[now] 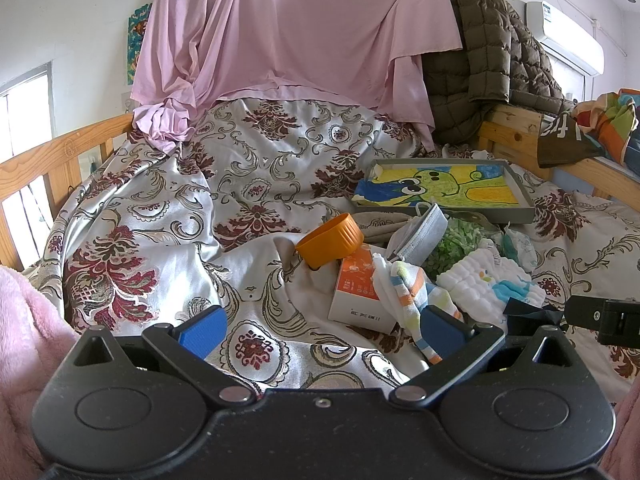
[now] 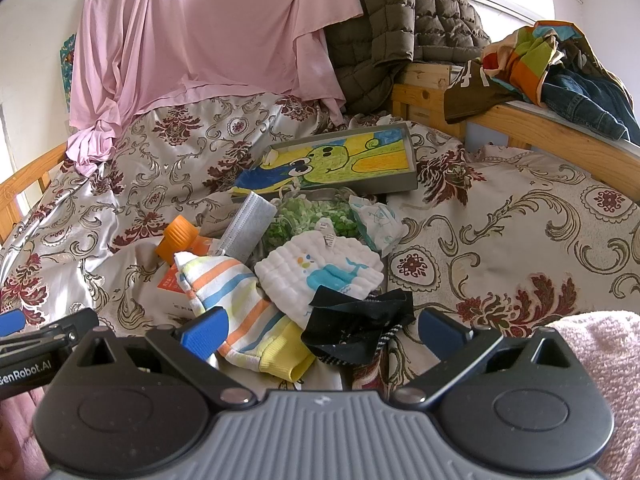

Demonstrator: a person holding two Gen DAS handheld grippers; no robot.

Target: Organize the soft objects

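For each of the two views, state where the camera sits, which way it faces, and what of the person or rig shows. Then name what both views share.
Left wrist: behind the open left claw, facing the bed's headboard end; pink sleeves at both edges.
Right wrist: behind the open right claw, facing likewise; pink sleeve at right, the left claw at left.
Shared: striped cloth, whale cloth, framed drawing.

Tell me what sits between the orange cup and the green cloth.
The grey face mask, standing on edge between orange cup and green cloth; clearest in the right wrist view.

Bedspread (image 2: 500, 220): silver, maroon floral. Striped cloth (image 2: 240, 304): white, orange, blue, yellow. Whale cloth (image 2: 320, 268): white, blue. Cup (image 1: 330, 240): orange. Sheet (image 1: 288, 28): pink.
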